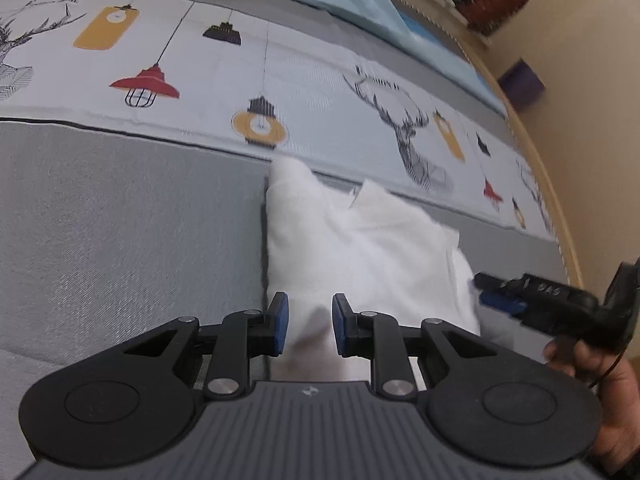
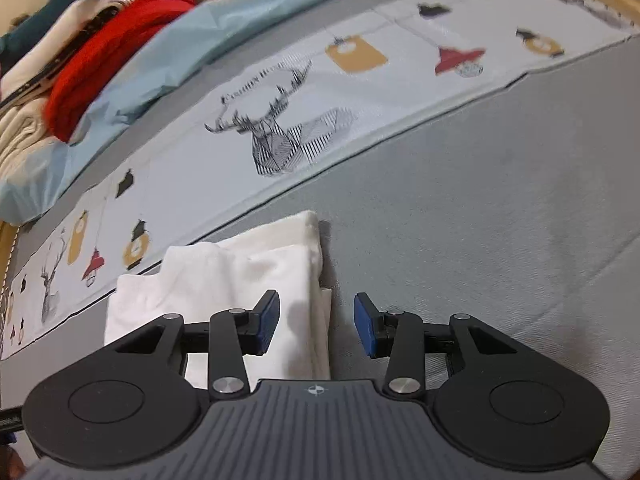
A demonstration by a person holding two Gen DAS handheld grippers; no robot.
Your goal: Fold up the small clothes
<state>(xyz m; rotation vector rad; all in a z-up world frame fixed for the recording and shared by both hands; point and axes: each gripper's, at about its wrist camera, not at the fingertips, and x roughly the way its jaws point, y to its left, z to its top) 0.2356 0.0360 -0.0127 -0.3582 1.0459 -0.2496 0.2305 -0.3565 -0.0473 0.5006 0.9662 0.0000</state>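
Left gripper (image 1: 306, 324): jaws a narrow way apart, nothing pinched; it hovers over the near end of the white garment (image 1: 360, 248), so I judge it has let the cloth go to lie flat.
White garment: folded into a stacked oblong on the grey bedspread (image 1: 120, 220), its far end just touching the printed lamp-and-deer band (image 1: 280, 80); placed there, I'd say, because the grey gives a flat, plain bed for folding.
Right gripper (image 2: 316, 322): jaws about halfway apart and empty, straddling the garment's layered edge (image 2: 320, 280).
Left wrist view only: the right gripper from the side (image 1: 496, 292), at the garment's right edge, with a hand (image 1: 600, 380) gripping it.
Right wrist view only: the fold layers at that edge, plus a red cloth (image 2: 112, 52) heaped beyond the far edge.
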